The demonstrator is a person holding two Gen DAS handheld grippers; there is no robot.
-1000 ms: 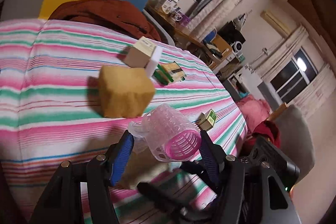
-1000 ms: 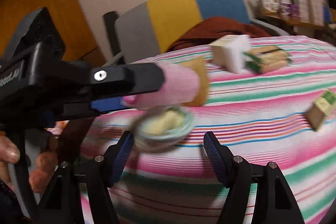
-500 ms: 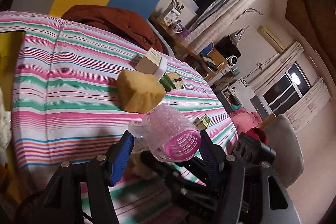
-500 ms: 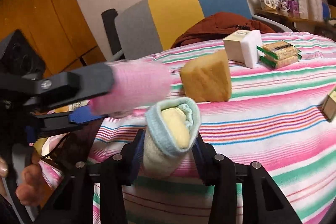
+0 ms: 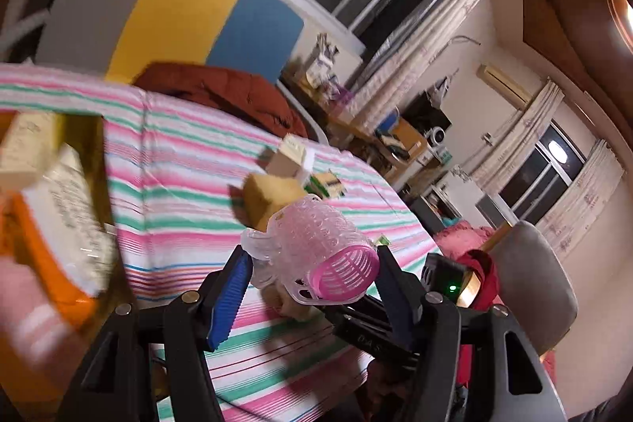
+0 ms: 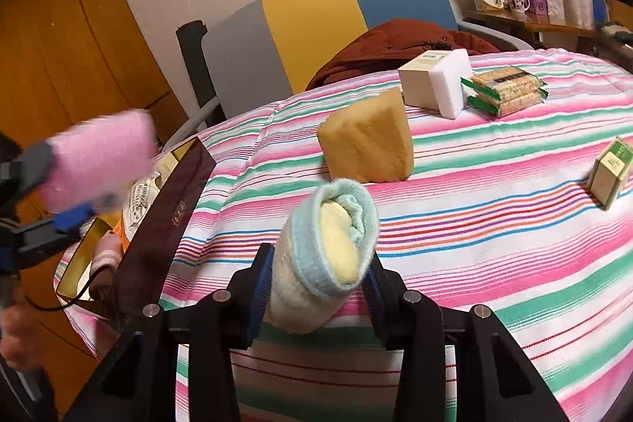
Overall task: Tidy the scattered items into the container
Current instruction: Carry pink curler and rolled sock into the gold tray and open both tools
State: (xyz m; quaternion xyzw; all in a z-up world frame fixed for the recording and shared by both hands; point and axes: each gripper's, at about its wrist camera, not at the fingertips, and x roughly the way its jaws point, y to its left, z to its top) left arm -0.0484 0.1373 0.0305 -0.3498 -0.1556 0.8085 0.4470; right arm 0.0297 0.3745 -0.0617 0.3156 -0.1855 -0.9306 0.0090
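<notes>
While pinched: rolled sock [image 6: 324, 256] between right gripper [image 6: 316, 287] pads | left gripper [image 5: 312, 287] clamps pink roller [image 5: 316, 256]

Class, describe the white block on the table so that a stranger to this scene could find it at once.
Start at the striped tablecloth and look to its far side, before the rust-red garment. There a beige box and a green-edged packet stand with the white block between them. It alone is plain white, unprinted, leaning against the box.
</notes>
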